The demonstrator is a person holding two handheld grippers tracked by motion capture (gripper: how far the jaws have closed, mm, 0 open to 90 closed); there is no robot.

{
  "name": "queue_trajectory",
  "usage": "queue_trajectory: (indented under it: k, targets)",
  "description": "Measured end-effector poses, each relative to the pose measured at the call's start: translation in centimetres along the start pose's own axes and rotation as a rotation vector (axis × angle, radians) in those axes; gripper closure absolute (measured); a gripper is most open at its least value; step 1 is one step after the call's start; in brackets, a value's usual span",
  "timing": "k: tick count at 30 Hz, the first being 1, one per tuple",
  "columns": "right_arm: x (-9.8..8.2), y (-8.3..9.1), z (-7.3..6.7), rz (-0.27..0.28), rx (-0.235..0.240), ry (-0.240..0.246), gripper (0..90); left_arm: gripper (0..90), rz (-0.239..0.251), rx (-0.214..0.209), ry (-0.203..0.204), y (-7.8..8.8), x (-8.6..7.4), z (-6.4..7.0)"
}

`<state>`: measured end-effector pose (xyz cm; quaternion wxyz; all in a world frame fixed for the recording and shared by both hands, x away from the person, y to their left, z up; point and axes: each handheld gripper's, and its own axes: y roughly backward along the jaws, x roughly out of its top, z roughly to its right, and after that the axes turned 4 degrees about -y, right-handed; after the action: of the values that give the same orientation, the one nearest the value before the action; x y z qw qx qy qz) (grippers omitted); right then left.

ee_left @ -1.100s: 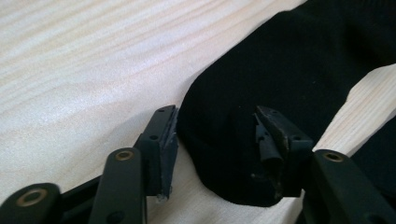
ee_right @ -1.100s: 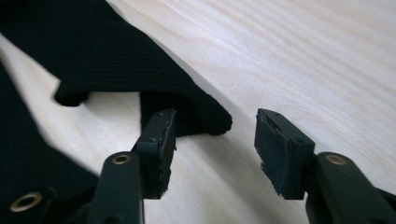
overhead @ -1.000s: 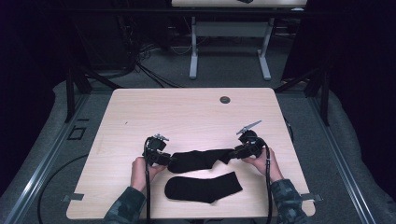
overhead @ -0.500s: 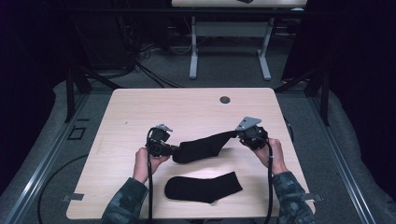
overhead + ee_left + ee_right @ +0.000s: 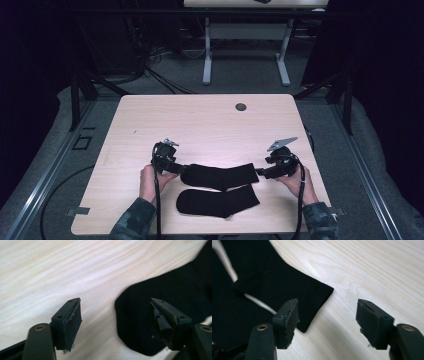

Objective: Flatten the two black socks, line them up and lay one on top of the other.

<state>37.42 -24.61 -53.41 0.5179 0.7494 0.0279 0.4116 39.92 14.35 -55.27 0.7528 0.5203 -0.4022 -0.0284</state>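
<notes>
Pale wooden table (image 5: 210,125) bearing two black knit socks: upper sock (image 5: 220,176) laid flat just beyond lower sock (image 5: 217,202), lifted off the wood half a second ago. Left gripper (image 5: 176,167) at upper sock's toe end, right gripper (image 5: 260,172) at its cuff; both jaws just opened, apart, nothing clamped. Release done, so placement likely complete.

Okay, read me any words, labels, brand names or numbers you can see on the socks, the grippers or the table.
None: no readable text in any view.
The two black socks are plain.
The table shows bare wood grain.
The left gripper and right gripper carry no legible markings.
</notes>
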Motion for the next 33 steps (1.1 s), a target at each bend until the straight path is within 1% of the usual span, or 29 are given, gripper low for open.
queue_trajectory:
  k: [1,4,5,6,7,9,10,11,12,13,14,15,16,17,18,19,20,21,22,23,25,26,27,28,29,30,31,32,33]
  targets:
    - [0.1,-0.3,-0.2,-0.007,-0.006,-0.007,29.7,22.7,0.001,0.017,-0.01,-0.2,0.0,0.1]
    - [0.1,-1.9,-1.1,-0.039,-0.07,-0.014,25.6,19.7,-0.007,0.038,-0.036,-0.8,0.1,0.4]
    - [0.1,-2.2,-1.2,-0.043,-0.071,-0.015,25.4,19.2,-0.017,0.049,-0.044,-1.0,0.2,0.5]
    - [0.1,-2.6,-1.4,-0.044,-0.067,-0.027,25.1,19.1,-0.023,0.061,-0.054,-1.2,0.2,0.6]
    - [0.1,-2.8,-1.4,-0.056,-0.08,-0.034,23.2,18.3,-0.025,0.067,-0.066,-1.4,0.2,0.7]
    - [0.2,-3.3,-1.4,-0.083,-0.089,-0.034,21.9,17.9,-0.036,0.094,-0.077,-1.8,0.1,0.8]
    - [0.2,-3.6,-1.5,-0.079,-0.089,-0.046,21.1,17.9,-0.043,0.105,-0.085,-1.9,0.1,0.9]
    - [0.2,-3.7,-1.4,-0.092,-0.106,-0.035,20.4,17.7,-0.045,0.106,-0.083,-2.1,0.0,0.8]
    - [0.3,-3.9,-1.4,-0.108,-0.109,-0.031,19.8,17.4,-0.043,0.112,-0.086,-2.1,0.0,0.8]
    - [0.2,-4.1,-1.4,-0.094,-0.112,-0.04,19.3,17.5,-0.043,0.12,-0.091,-2.1,-0.1,0.8]
    - [0.3,-4.2,-1.3,-0.103,-0.108,-0.044,18.5,17.2,-0.043,0.123,-0.093,-2.1,-0.1,0.9]
    - [0.3,-4.3,-1.2,-0.093,-0.104,-0.05,18.2,17.2,-0.045,0.127,-0.098,-2.1,-0.1,0.9]
    - [0.3,-4.2,-1.1,-0.11,-0.106,-0.042,17.6,16.9,-0.047,0.129,-0.1,-2.1,-0.1,0.9]
    - [0.4,-4.3,-1.1,-0.112,-0.103,-0.049,17.0,16.8,-0.052,0.131,-0.101,-2.1,-0.1,0.9]
    - [0.4,-4.4,-1.0,-0.104,-0.108,-0.055,16.8,16.6,-0.054,0.133,-0.101,-2.1,-0.2,0.9]
    - [0.5,-4.4,-1.0,-0.115,-0.106,-0.047,16.8,16.5,-0.054,0.134,-0.1,-2.1,-0.2,0.9]
    - [0.5,-4.5,-1.1,-0.108,-0.111,-0.051,16.2,16.5,-0.053,0.135,-0.1,-2.1,-0.2,0.9]
    - [0.5,-4.8,-1.1,-0.081,-0.105,-0.065,15.6,16.4,-0.053,0.142,-0.102,-2.0,-0.3,0.9]
    - [0.8,-4.7,-1.0,-0.109,-0.117,-0.049,15.2,16.3,-0.054,0.138,-0.101,-2.0,-0.3,0.8]
    - [0.9,-4.7,-1.0,-0.117,-0.122,-0.044,14.6,16.3,-0.053,0.138,-0.099,-2.0,-0.3,0.8]
    - [1.2,-5.0,-0.8,-0.122,-0.119,-0.046,13.4,16.3,-0.057,0.144,-0.1,-1.9,-0.4,0.7]
    - [1.3,-5.1,-0.8,-0.111,-0.13,-0.05,12.9,16.3,-0.058,0.142,-0.1,-1.8,-0.4,0.7]
    - [1.4,-5.2,-0.8,-0.114,-0.135,-0.044,12.5,16.4,-0.058,0.147,-0.096,-1.8,-0.5,0.7]
    - [1.6,-5.3,-0.7,-0.121,-0.125,-0.044,12.4,16.4,-0.062,0.142,-0.096,-1.7,-0.6,0.6]
    - [1.7,-5.3,-0.7,-0.124,-0.132,-0.04,12.0,16.4,-0.06,0.146,-0.097,-1.6,-0.7,0.7]
    - [1.7,-5.5,-0.8,-0.114,-0.132,-0.047,11.9,16.4,-0.06,0.145,-0.098,-1.5,-0.9,0.7]
    - [1.8,-5.5,-0.8,-0.12,-0.122,-0.046,12.0,16.4,-0.056,0.145,-0.093,-1.4,-1.1,0.7]
    - [1.9,-5.5,-0.8,-0.129,-0.13,-0.035,12.0,16.4,-0.054,0.148,-0.095,-1.3,-1.2,0.7]
    - [1.9,-5.5,-0.9,-0.126,-0.131,-0.034,12.0,16.4,-0.056,0.142,-0.09,-1.3,-1.3,0.7]
